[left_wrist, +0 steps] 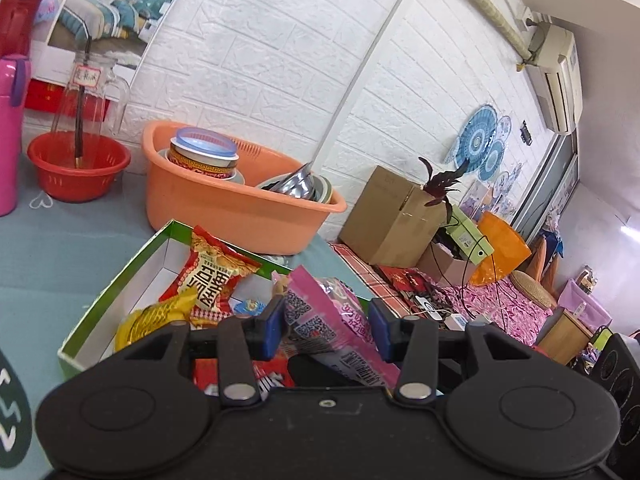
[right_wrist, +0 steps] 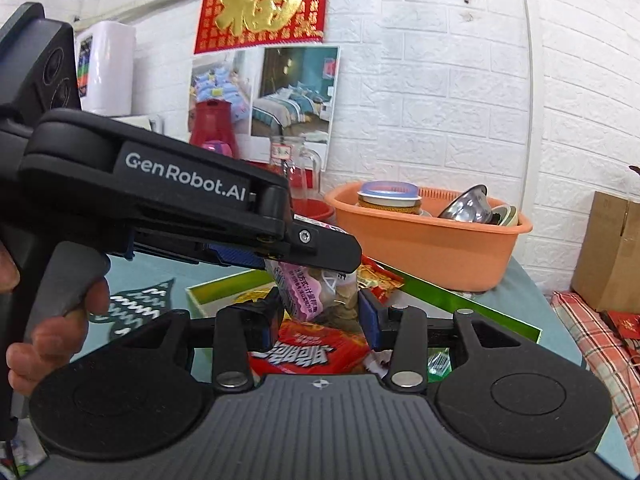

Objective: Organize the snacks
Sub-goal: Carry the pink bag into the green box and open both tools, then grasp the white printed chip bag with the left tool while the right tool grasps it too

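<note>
Pink snack bag [left_wrist: 320, 320] sits between the blue pads of the left gripper [left_wrist: 328, 328], over the green-edged box [left_wrist: 100, 300]. From the left wrist view the bag runs diagonally across the gap; the left pad touches it, but contact on the right pad can't be confirmed. In the right wrist view the left gripper [right_wrist: 280, 264] comes in from the left, fingers laid flat across the bag's top edge, so it looks pinched there.

Right gripper [right_wrist: 320, 320] is partly spread, with the bag's lower, clear part [right_wrist: 320, 292] hanging between its pads. Whether those pads press on it, can't tell.

Box contents: red-and-yellow snack pack [left_wrist: 212, 276] leaning on the far wall, yellow pack [left_wrist: 148, 320] at the near left, red pack [right_wrist: 316, 352] with white lettering under the grippers.

Box stands on a teal tablecloth [left_wrist: 60, 260]. Behind it, just beside: orange basin [left_wrist: 240, 208] holding a tin and steel bowls. Red basket [left_wrist: 80, 172] further left, with a glass jug [left_wrist: 88, 96] standing in it. A hand [right_wrist: 48, 320] grips the left gripper's handle.
</note>
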### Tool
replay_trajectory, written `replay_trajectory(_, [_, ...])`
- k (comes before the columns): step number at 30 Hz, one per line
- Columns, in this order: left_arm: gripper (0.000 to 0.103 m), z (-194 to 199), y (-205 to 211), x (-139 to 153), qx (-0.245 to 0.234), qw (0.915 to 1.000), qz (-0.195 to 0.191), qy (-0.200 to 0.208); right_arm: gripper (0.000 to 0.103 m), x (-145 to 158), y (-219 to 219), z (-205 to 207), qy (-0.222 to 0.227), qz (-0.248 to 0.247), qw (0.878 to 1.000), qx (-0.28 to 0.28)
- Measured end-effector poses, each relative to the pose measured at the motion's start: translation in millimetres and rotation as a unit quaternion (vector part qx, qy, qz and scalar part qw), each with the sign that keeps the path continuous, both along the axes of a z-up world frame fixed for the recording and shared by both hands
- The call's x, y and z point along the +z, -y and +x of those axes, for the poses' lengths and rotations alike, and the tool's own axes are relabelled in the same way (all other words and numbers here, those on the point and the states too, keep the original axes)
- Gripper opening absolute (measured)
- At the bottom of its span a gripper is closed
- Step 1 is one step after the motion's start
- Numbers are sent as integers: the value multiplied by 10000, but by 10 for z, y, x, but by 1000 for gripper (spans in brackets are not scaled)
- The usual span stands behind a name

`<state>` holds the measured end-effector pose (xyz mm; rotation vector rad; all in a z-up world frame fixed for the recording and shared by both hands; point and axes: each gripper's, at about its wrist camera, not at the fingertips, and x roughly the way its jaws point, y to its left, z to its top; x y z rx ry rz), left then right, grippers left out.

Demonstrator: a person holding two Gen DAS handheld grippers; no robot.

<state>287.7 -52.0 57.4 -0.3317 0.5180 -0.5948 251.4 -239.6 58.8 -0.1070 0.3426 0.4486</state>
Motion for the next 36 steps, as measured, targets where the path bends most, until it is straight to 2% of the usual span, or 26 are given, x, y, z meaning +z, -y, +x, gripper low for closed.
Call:
replay_trajectory(5, [66,322,6,-92,80,9999,100,-27,69,-70,-47,343,-157,-93,9998,-107])
replay_trajectory(6, [76,380,9,-115,113,9998,185,-23,69,-89,-68,414,-206,-129,9996,-168])
replay_trajectory(7, [102,415,7,-135,211,9994,286,-32,70,-113,-92,487,-276,-189,9991,-279])
replay_trajectory(8, [103,426,-2,-152,382,9984,403,-52,74,-146,-122,550,-345,-281,9981,-418])
replay_trajectory(11, [103,379,-135,-212,771,9960,451,-21,93,-203,-125,627,-650,-286,9959,-563])
replay_trajectory(12, [103,367,-181,-225,776,9961,413,-87,96,-197,-95,594,-602,-205,9965,-538])
replay_trajectory(13, [103,353,-234,-236,808,9959,360,-167,103,-187,-67,551,-523,-152,9970,-541])
replay_trajectory(18, [103,126,-320,-158,865,9954,346,-201,103,-130,41,329,-437,11,9975,-550])
replay_trajectory(26, [103,-596,-319,109,793,9947,537,-385,103,102,271,-295,-164,474,9980,-373])
replay_trajectory(31, [103,-1161,-525,192,913,9938,425,-474,103,214,387,-730,-187,724,9970,-188])
replay_trajectory(36, [103,-1665,-766,119,1132,9913,432,-523,103,185,435,-1064,-359,929,9950,27])
